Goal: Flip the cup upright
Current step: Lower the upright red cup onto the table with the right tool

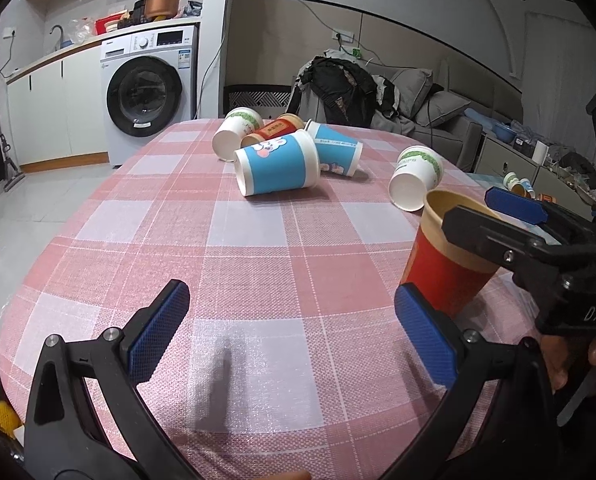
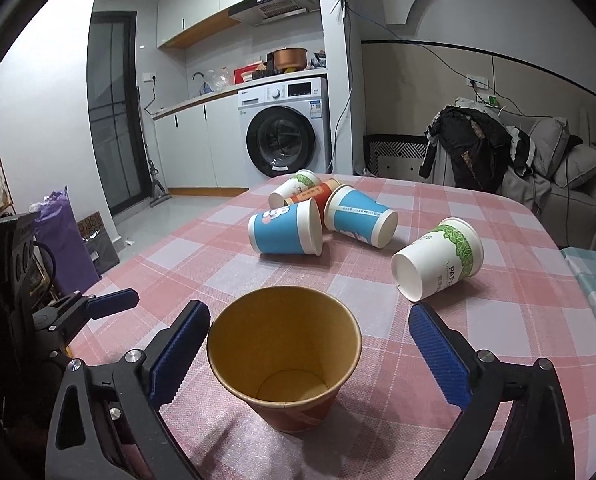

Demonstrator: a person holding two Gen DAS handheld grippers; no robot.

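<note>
A red paper cup [image 2: 286, 360] with a tan inside stands upright on the checked tablecloth [image 2: 498, 320], between the open fingers of my right gripper [image 2: 310, 352], which do not touch it. In the left wrist view the same cup [image 1: 446, 264] stands at the right, with the right gripper [image 1: 494, 216] around its rim. My left gripper [image 1: 290, 332] is open and empty over bare cloth, left of the cup. Several cups lie on their sides farther back: a blue one [image 2: 286, 234], a second blue one [image 2: 358, 220], a white-green one [image 2: 438, 264].
A white-green cup [image 2: 294, 190] and a red cup [image 2: 314, 194] lie at the table's far edge. A chair with dark clothes [image 2: 474, 152] stands behind the table. A washing machine [image 2: 286, 132] is at the back. A sofa [image 1: 438, 116] is to the right.
</note>
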